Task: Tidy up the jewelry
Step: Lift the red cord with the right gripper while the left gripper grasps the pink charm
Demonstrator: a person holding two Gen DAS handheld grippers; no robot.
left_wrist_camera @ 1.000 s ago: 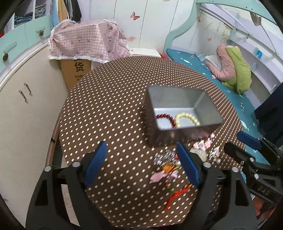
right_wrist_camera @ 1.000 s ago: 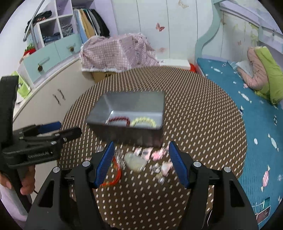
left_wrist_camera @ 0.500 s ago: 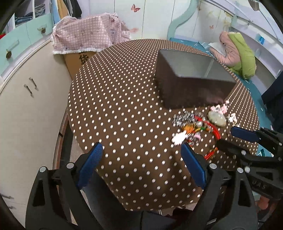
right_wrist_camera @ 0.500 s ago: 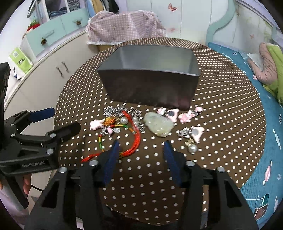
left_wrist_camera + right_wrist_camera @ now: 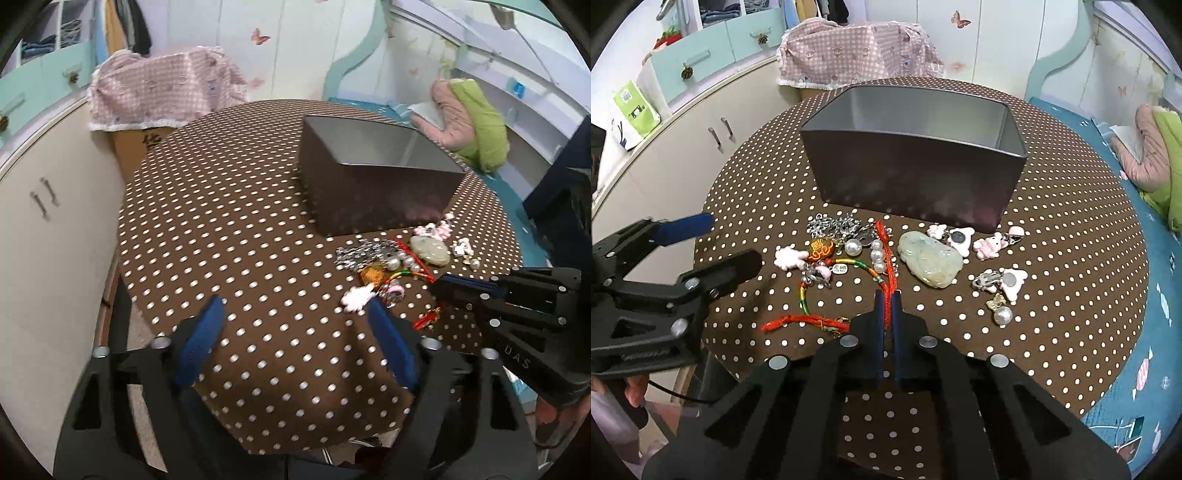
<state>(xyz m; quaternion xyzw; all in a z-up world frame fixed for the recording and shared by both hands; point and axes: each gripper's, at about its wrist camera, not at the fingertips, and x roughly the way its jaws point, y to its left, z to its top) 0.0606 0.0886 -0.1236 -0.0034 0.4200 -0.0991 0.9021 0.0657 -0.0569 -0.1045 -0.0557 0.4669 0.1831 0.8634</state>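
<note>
Two blue fingers of the right gripper are pinching the red cord bracelet lying on the table before the metal box; the left gripper is hovering with fingers spread.

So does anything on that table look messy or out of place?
Yes. The jewelry lies in a tangled heap on the table in front of the tin rather than inside it. The right gripper has closed on the red cord, while the left gripper is open.

right claw pinched nearly closed low over table, left claw spread wide
</note>
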